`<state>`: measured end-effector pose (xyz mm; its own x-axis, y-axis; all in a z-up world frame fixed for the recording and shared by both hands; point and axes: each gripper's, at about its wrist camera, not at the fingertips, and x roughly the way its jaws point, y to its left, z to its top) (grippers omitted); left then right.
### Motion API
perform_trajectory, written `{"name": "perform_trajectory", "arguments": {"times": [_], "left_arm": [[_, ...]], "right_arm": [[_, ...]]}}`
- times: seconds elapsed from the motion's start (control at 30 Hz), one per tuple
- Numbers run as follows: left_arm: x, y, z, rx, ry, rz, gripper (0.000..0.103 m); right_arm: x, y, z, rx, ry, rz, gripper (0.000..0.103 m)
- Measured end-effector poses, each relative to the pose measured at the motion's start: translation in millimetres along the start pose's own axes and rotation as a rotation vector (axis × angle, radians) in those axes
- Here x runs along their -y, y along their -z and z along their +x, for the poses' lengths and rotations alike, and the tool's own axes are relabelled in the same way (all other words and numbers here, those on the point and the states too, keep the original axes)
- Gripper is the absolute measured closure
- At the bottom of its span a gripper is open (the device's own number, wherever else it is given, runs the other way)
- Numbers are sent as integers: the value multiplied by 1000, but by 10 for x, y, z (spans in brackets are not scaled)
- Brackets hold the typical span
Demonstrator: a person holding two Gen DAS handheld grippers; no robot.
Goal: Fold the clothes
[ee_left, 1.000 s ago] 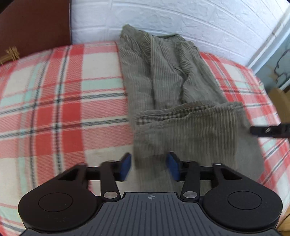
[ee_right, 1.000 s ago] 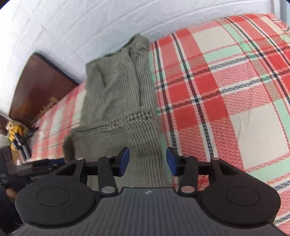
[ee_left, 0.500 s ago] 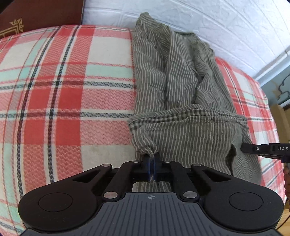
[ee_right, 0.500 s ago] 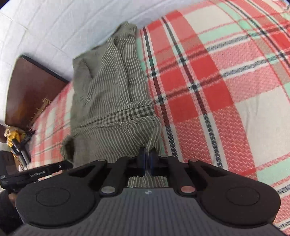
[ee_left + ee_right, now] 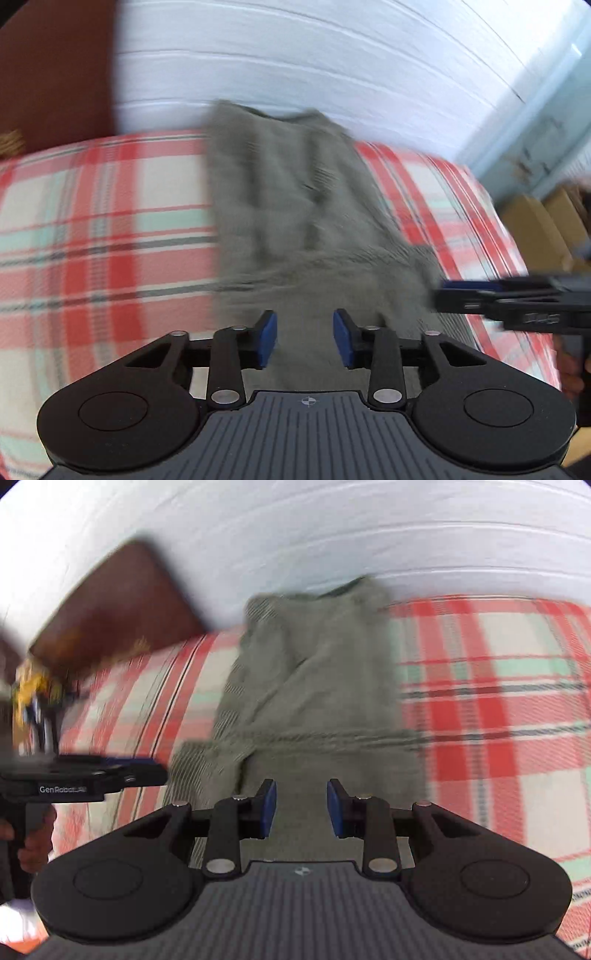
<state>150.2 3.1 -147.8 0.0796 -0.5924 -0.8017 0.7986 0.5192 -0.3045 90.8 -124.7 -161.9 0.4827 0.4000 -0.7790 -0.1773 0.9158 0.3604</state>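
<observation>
A grey-green striped garment (image 5: 295,221) lies folded on the red plaid bed cover (image 5: 92,229), its near layer doubled over. The whole picture is blurred by motion. My left gripper (image 5: 304,332) hovers above the garment's near edge; its jaws are opening, and the blue pads (image 5: 267,338) press on nothing. My right gripper (image 5: 301,805) hangs over the same garment (image 5: 314,686) near its right side. Its jaws are opening too, with only cloth lying below the gap. Each gripper shows from the side in the other's view: the right gripper (image 5: 454,295) and the left gripper (image 5: 147,771).
A white brick wall (image 5: 332,66) runs behind the bed, and a dark brown headboard (image 5: 110,609) stands at its end. Cardboard boxes (image 5: 535,225) sit beyond the bed's right edge. A hand (image 5: 35,842) grips the left gripper's handle.
Half a second ago both grippers were shut on the garment's near hem. Both have let go, their jaws now stand apart, and they have lifted back from the cloth.
</observation>
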Motion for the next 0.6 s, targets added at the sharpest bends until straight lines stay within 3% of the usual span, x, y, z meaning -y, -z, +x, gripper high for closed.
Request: {"name": "perform_trajectory", "arguments": {"times": [0.1,0.27,0.3,0.37,0.4,0.6], "left_arm": [[177,-6,233,-25,-50,77,57],[151,-19,329,-27,-72,78,57],[150,-29,356,-32,-75,82,57],[154,-43,399,-43,-85,84,57],[156,-50,419,-48,-90,85,57],[277,-102,277,-16,-31,93,53]], "right_arm": [[-199,33,164,-43,-7,-57,68],[-383,95,277,-59,48,-145,68],[-390,106,303,-61,61,-150,70],[-341,100,347,-74,76,-126,92],[-305,98,330,-74,71,-98,96],[-152,126,24,-14,34,-3,98]]}}
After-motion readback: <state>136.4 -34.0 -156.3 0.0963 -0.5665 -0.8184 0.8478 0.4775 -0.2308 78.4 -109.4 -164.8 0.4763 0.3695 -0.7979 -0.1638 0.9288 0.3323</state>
